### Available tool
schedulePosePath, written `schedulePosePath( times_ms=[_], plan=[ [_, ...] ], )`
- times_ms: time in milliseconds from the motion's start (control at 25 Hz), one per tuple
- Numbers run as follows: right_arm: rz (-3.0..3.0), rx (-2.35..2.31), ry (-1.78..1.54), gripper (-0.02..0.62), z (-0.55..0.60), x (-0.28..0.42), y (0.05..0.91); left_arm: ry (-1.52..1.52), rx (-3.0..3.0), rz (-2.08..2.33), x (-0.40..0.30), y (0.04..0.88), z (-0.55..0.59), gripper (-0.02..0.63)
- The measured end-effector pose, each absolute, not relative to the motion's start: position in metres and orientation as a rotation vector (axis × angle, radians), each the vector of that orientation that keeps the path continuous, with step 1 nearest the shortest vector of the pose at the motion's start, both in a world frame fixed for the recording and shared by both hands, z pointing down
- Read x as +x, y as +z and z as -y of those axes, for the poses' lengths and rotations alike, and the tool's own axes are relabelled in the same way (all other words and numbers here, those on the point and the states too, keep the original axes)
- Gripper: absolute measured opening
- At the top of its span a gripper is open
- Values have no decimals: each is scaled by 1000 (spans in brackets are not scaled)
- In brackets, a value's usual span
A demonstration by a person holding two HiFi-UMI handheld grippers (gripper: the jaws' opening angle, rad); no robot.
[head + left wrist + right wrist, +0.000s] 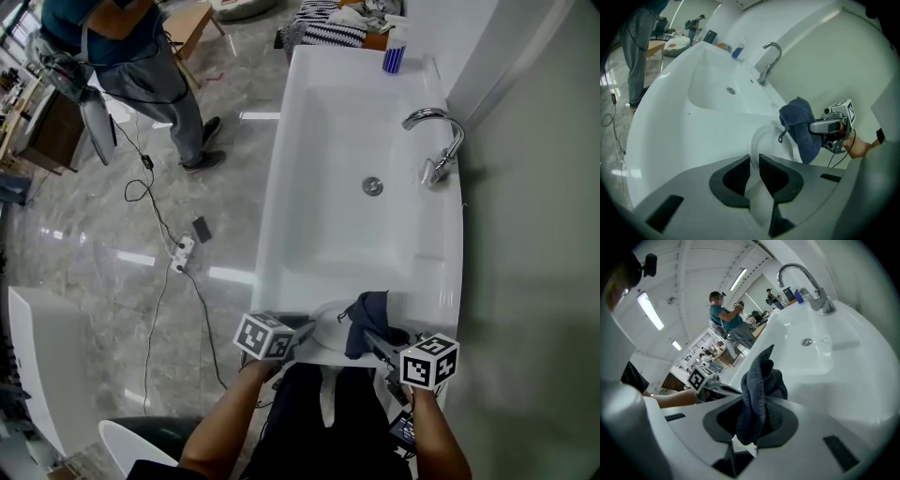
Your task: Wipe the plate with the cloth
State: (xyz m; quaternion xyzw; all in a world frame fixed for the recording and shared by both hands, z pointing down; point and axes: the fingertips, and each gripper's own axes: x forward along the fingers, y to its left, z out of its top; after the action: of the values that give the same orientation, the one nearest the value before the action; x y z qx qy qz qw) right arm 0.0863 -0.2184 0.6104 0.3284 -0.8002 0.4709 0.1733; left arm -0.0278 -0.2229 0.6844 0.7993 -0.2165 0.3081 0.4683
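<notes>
A small white plate is held over the near rim of the sink, tilted up on edge. My left gripper is shut on its near rim; in the left gripper view the plate rises from between the narrow jaws of that gripper. A dark blue cloth hangs bunched against the plate's right side. My right gripper is shut on it. In the right gripper view the cloth stands up out of that gripper. The cloth covers part of the plate's face.
The white sink basin lies ahead, with a drain and a chrome faucet on the right. A blue cup stands at the far rim. A person stands on the floor at left, near cables and a power strip.
</notes>
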Motion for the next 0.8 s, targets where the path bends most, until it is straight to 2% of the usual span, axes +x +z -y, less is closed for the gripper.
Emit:
schedulePosePath(
  times_ms=[200,320,520,800],
  plan=[
    [2307,726,1370,60,223,11,630,742,1963,535,-28,685,226,57],
    [2243,680,1386,60,220,-1,654,747,1963,531,-29,683,225,55],
    [2172,744,1381,57,218,28,666,738,1965,530,-28,682,223,54],
    [2078,936,1399,57,209,118,661,752,1967,546,-28,684,227,54]
  ],
)
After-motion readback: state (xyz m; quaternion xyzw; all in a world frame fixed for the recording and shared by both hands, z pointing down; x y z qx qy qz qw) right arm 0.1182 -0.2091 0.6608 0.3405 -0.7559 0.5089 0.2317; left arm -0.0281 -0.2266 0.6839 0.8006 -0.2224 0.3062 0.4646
